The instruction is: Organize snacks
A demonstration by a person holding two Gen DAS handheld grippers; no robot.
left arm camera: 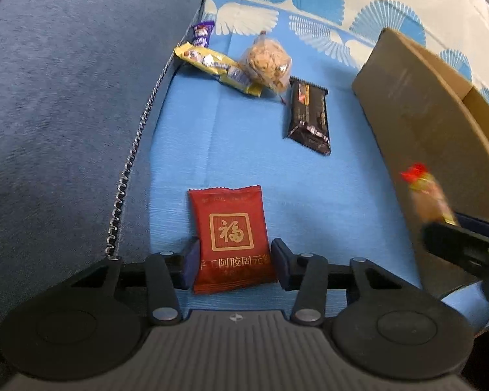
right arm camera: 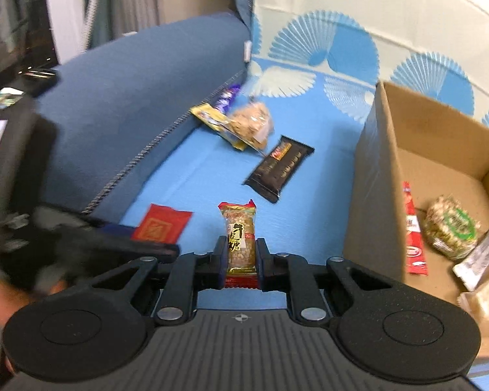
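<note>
A: Count what you have out there.

B: Four snacks lie loose on the blue bedsheet [left arm camera: 309, 195]: a purple-wrapped candy [left arm camera: 202, 34], a yellow snack packet [left arm camera: 212, 65], a clear bag of puffed-grain cake [left arm camera: 267, 63] and a black chocolate-bar wrapper [left arm camera: 309, 115]. The first three crowd together at the far end, the clear bag overlapping the yellow packet; the black wrapper lies just beside them. Add the two you are carrying, and at least four more in the cardboard box [right arm camera: 440, 137]: a red stick sachet [right arm camera: 414, 231], a round green-labelled grain cake [right arm camera: 453, 228] and two pale packets at the edge, too blurred to name.

A: The fingers?

B: Your left gripper [left arm camera: 234, 257] has its fingers on either side of a red sachet [left arm camera: 231, 238] with a gold character in a square; I cannot tell whether they press it. Your right gripper [right arm camera: 241, 257] is clamped on a peanut nougat bar [right arm camera: 239, 238], clear-wrapped with red ends, held upright above the sheet, left of the box.

A: The surroundings?

B: A dark blue cushion [left arm camera: 65, 97] with a zip borders the sheet on the left; white fan patterns print the far fabric.
</note>
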